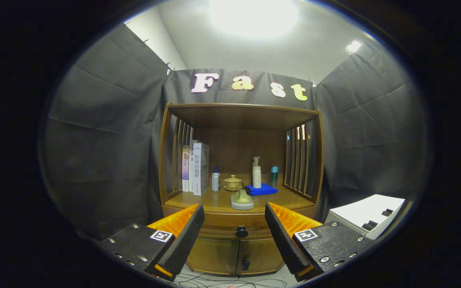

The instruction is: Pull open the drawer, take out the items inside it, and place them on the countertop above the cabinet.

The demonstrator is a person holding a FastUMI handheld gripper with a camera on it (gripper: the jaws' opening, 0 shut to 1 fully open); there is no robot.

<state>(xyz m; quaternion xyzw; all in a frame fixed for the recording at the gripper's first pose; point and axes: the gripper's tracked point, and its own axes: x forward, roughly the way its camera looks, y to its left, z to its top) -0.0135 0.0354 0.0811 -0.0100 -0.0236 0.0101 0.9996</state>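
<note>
1. Gripper view: held the gripper (pixel 234 232) back from the wooden cabinet (pixel 240 188), fingers spread wide apart and clamped on nothing.
2. Faced the drawer (pixel 230 231), shut, directly beneath the countertop (pixel 214 204) and above the two lower doors (pixel 236 256); long axis of its front ran side to side.
3. Found the drawer's dark round knob (pixel 241 231) framed in the gap between the fingers but well beyond their tips, roughly centred and slightly nearer the right finger.
4. Judged the coming move a straight advance along the fingers' line to bring the knob between the pads, then a pull back toward the camera.
5. Noted the countertop already carrying books (pixel 195 168), a small white bottle (pixel 215 179), a lidded cup (pixel 233 183), a pump bottle (pixel 257 172) on a blue cloth (pixel 261 189), a teal tube (pixel 274 176) and a greenish object on a grey base (pixel 242 199) at the front edge.
6. Could not see the drawer's contents at all; both ends of the drawer front hidden behind the fingers, and a white box (pixel 364 216) lay to the right.
</note>
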